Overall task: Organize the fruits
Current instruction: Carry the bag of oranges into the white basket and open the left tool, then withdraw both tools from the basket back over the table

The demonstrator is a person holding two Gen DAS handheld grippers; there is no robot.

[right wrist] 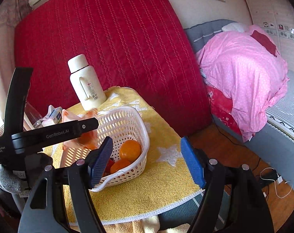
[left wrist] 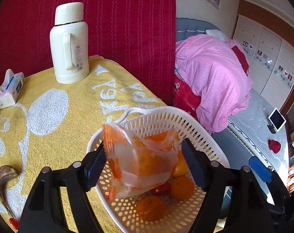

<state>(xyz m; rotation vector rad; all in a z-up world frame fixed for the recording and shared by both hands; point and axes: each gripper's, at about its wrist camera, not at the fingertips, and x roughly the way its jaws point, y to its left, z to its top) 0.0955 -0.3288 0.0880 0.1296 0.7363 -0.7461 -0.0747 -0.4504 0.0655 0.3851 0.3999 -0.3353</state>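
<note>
The jaws of the left gripper [left wrist: 143, 165] stood spread over the white basket [left wrist: 211, 141], with a translucent orange-printed plastic bag [left wrist: 139, 161] hanging between them; its left edge lay against the left pad, the right pad stood clear of it, and through the blur I could not tell whether the bag was caught there or already falling. The jaws of the right gripper [right wrist: 147, 161] were likewise spread and held nothing, hovering at the near edge of the basket [right wrist: 127, 116] above the yellow towel [right wrist: 166, 184] that covered the table. As for progress, several fruits already lay in the basket: two oranges [left wrist: 182, 187] on its perforated floor, a small red fruit [left wrist: 161, 188] between them, and a yellowish one half hidden behind the bag. At least one more orange showed through the bag's plastic, so the bag's contents seemed not fully emptied into the basket. Outside the basket, a browned banana [left wrist: 3, 174] lay on the towel at the left, and another small red fruit [left wrist: 13, 223] sat near the bottom left corner; both, by my judgement, remained to be gathered. A white thermos [left wrist: 69, 42] and a tissue pack [left wrist: 10, 89] stood farther back on the towel, well apart from the basket and seemingly not part of the job.
</note>
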